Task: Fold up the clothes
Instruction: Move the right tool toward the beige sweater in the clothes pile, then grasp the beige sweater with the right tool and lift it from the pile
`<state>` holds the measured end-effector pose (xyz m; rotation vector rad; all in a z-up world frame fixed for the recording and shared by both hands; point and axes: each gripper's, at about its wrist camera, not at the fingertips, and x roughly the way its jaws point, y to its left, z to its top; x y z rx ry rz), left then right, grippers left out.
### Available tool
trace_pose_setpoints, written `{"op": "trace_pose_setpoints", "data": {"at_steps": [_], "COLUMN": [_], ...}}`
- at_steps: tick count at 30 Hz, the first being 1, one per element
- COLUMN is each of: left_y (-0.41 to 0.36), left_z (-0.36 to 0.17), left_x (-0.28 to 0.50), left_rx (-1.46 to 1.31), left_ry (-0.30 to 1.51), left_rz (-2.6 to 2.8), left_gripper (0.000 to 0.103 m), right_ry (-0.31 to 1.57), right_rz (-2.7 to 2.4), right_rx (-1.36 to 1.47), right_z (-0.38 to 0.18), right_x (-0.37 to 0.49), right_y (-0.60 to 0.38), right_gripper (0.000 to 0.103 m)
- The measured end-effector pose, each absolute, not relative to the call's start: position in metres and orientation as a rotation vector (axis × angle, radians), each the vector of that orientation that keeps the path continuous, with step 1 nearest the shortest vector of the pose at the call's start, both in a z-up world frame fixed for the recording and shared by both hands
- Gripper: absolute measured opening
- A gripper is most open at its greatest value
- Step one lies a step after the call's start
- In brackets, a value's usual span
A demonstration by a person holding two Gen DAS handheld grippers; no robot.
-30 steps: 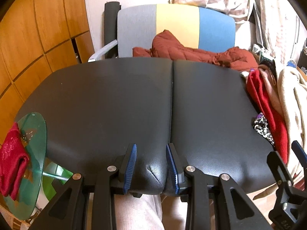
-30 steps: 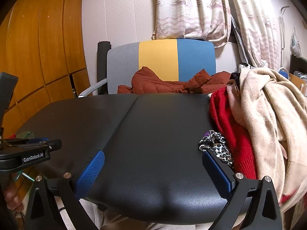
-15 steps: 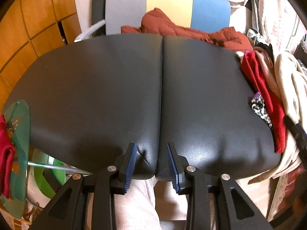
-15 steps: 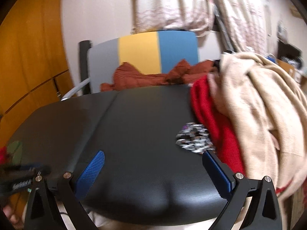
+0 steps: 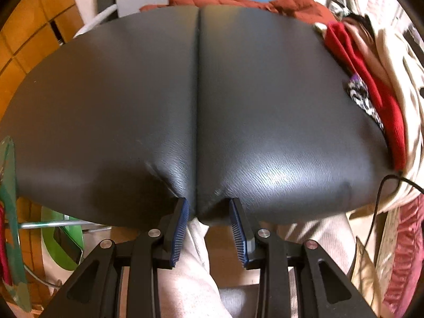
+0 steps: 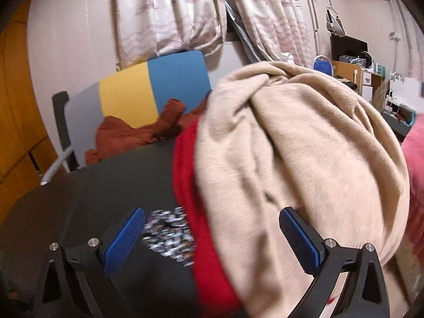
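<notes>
A pile of clothes lies at the right end of a black padded bench (image 5: pixel 265 92): a beige knit garment (image 6: pixel 304 159) on top, a red garment (image 6: pixel 185 185) under it, and a small black-and-white patterned piece (image 6: pixel 169 235) at the pile's edge. My right gripper (image 6: pixel 212 238) is wide open, close in front of the pile, with its pads either side of the red and beige cloth. My left gripper (image 5: pixel 209 228) is open and empty at the bench's near edge, over the centre seam. The pile also shows in the left wrist view (image 5: pixel 371 92).
A grey, yellow and blue chair (image 6: pixel 148 90) with a rust-brown jacket (image 6: pixel 132 135) stands behind the bench. A green glass side table (image 5: pixel 10 212) holding red cloth is at the left. A black cable (image 5: pixel 381 193) hangs at the bench's right end. The person's legs are below.
My right gripper swung right and moved in on the clothes pile, which now fills its view. My left gripper pulled back and tilted down toward the bench's near edge.
</notes>
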<state>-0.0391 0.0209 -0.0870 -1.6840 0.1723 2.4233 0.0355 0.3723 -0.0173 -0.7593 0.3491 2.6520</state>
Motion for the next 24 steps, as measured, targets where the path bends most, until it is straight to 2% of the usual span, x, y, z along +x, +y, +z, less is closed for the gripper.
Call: {"op": "trace_pose_setpoints", "data": {"at_steps": [4,9,12,14,17,20,22,24], "left_y": [0.033,0.031,0.024,0.021,0.018,0.011,-0.011,-0.022], "left_z": [-0.087,-0.087,-0.088,-0.089,-0.089,-0.087,-0.085,-0.083], "left_x": [-0.038,-0.042,-0.047,-0.051,-0.055,-0.06,-0.07,-0.075], "left_rx": [-1.647,-1.654,-1.676,-1.686,-1.691,-1.69,-1.693,-1.691], "left_ry": [0.227,0.175,0.095,0.058,0.027,-0.029,-0.065,-0.118], "left_rz": [2.419,2.393,2.365,2.349,2.334,2.333,2.343,2.344], "left_gripper": [0.032,0.032,0.032,0.032,0.032,0.032,0.032,0.032], "right_ry": [0.221,0.073,0.084,0.211,0.479,0.842,1.134,1.336], "right_rz": [2.642,2.567,2.529,2.552,2.591,2.624,2.631,2.645], "right_rx": [-0.856,-0.964,-1.017,-1.034,-1.029,-0.987,-0.927,-0.88], "right_z": [-0.028,-0.044,-0.051,-0.052,-0.046,-0.039,-0.036,-0.03], "right_x": [0.006,-0.027,-0.038,-0.036,-0.023,-0.007,0.002,0.006], "right_y": [0.382,0.392,0.404,0.417,0.434,0.452,0.463,0.467], "right_gripper": [0.093,0.084,0.062,0.04,0.029,0.023,0.023,0.023]}}
